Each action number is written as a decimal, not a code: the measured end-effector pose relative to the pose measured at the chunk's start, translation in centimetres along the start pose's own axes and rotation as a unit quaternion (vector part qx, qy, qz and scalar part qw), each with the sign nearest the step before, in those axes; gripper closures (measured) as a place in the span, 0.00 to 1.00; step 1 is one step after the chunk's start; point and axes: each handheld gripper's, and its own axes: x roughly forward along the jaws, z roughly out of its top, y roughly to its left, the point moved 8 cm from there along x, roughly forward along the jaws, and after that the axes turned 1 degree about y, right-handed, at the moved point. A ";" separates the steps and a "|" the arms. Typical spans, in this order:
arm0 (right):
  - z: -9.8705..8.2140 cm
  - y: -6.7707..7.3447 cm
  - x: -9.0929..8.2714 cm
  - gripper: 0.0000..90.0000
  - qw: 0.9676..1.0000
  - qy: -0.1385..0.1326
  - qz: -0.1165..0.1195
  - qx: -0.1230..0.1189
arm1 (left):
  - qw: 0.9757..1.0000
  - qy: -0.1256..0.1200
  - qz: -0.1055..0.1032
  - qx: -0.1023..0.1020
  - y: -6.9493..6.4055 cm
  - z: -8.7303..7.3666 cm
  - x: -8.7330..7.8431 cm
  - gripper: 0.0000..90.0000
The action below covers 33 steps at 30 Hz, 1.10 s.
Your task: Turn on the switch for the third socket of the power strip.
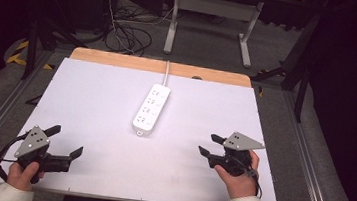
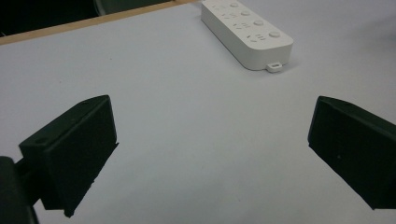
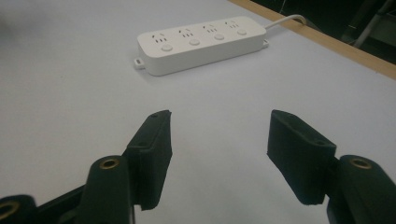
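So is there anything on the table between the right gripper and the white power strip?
No, nothing visible. The right gripper has open, empty jaws pointing toward the power strip, and between them lies just bare white table. The right gripper view shows the same open stretch up to the strip.

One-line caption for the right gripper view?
Open hand-held gripper faces a white power strip lying apart from it on the white table.
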 end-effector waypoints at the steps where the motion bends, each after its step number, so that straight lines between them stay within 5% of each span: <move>1: 0.3 0.0 0.1 0.45 1.000 0.002 0.002 0.000 | 1.000 0.000 0.000 0.000 0.0 0.0 0.0 0.02; 33: 7.3 0.5 4.1 0.48 0.998 0.024 0.034 -0.049 | 1.000 0.003 -0.001 0.000 0.1 -0.1 0.1 0.02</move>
